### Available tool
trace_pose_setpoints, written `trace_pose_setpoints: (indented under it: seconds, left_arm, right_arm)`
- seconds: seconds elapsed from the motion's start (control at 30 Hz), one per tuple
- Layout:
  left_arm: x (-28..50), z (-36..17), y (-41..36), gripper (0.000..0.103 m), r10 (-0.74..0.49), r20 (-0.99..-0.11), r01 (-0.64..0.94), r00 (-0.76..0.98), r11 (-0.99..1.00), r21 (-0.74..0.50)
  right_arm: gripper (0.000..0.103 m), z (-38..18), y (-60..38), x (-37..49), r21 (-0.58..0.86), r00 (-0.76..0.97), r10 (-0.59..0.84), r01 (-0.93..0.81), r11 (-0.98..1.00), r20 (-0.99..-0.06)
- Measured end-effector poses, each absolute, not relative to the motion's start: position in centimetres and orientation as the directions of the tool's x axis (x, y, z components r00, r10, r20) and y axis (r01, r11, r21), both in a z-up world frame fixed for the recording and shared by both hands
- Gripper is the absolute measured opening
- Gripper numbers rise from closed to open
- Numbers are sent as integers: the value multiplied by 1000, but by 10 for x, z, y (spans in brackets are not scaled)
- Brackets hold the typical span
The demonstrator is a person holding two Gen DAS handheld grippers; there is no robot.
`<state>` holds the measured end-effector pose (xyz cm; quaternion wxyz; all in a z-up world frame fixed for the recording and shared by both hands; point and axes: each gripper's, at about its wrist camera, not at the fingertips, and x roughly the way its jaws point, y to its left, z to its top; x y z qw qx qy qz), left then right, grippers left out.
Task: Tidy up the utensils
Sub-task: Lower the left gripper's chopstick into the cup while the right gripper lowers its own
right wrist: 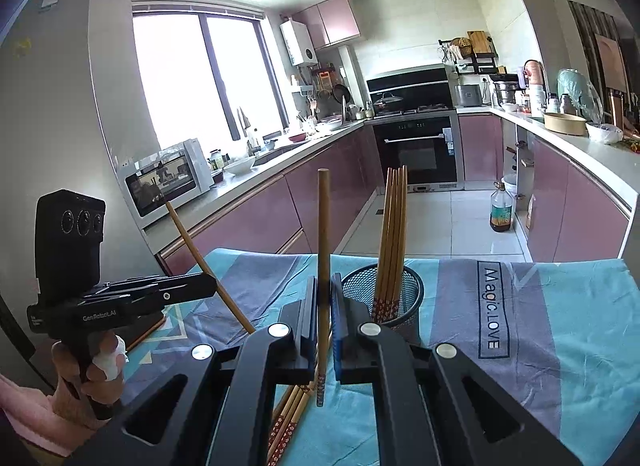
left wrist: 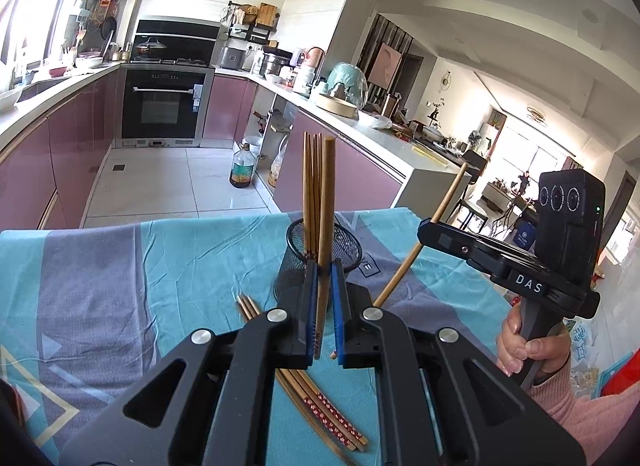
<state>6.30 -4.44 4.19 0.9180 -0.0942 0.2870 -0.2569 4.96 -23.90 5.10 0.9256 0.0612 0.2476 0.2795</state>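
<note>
My left gripper (left wrist: 324,270) is shut on one wooden chopstick (left wrist: 327,201), held upright just in front of the black mesh cup (left wrist: 298,262). Several chopsticks (left wrist: 311,185) stand in that cup. My right gripper (right wrist: 324,286) is also shut on a single chopstick (right wrist: 323,234), upright and left of the mesh cup (right wrist: 404,290) with its standing chopsticks (right wrist: 394,225). Each view shows the other gripper to the side, its chopstick tilted: the right gripper (left wrist: 425,230) and the left gripper (right wrist: 211,282). Loose chopsticks (left wrist: 320,398) (right wrist: 288,414) lie on the cloth below the jaws.
A teal and grey cloth (left wrist: 140,266) (right wrist: 560,326) covers the table, whose far edge faces the kitchen floor. An oil bottle (left wrist: 242,169) stands on the tiles by the purple cabinets. A hand (left wrist: 520,342) in a pink sleeve grips the right handle.
</note>
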Motion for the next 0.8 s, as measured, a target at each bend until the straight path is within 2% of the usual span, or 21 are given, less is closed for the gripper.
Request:
trace_pose_setpoints:
  seconds: [0.8]
  left_arm:
    - [96, 91, -63, 7, -518, -396, 462, 758, 855, -235]
  right_arm:
    - [5, 101, -254, 71, 178, 788, 513, -482, 858, -340]
